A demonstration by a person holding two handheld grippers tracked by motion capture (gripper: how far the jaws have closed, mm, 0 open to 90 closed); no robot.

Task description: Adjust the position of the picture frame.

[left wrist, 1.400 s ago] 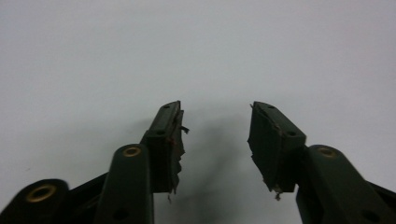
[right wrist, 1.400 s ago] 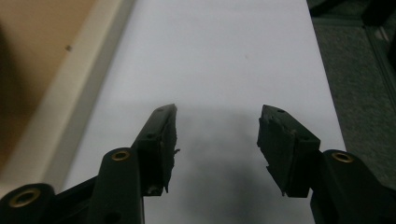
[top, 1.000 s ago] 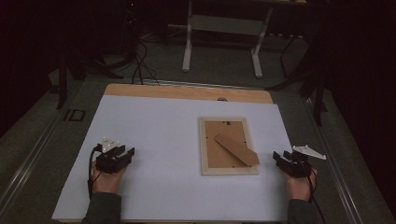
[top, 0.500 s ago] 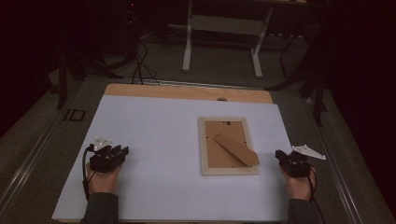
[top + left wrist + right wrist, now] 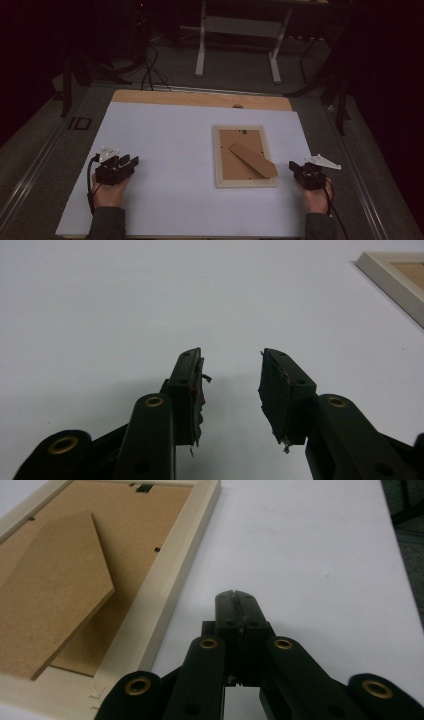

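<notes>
A pale wooden picture frame [image 5: 218, 160] lies face down right of the table's middle, its brown back and folded stand [image 5: 252, 160] facing up. My right gripper [image 5: 295, 167] rests just right of the frame's near right corner. Its jaws have just closed and are shut, with nothing between them. In the right gripper view the frame [image 5: 170, 575] and its stand [image 5: 55, 580] lie to the left of the right gripper [image 5: 236, 597]. My left gripper [image 5: 129, 162] rests at the near left on the white sheet. The left gripper [image 5: 231, 370] is open; its jaws have just been opening, and the gap between them holds nothing. The frame's corner [image 5: 395, 275] shows far off.
A white sheet [image 5: 165, 135] covers the table, with a strip of bare wood [image 5: 200, 98] along the far edge. Behind the table stand white desk legs [image 5: 202, 45], and cables [image 5: 150, 70] lie on the dark floor.
The right gripper's jaws have come together. The left gripper has turned slightly. Both hands have stayed roughly where they were, and the frame has not moved.
</notes>
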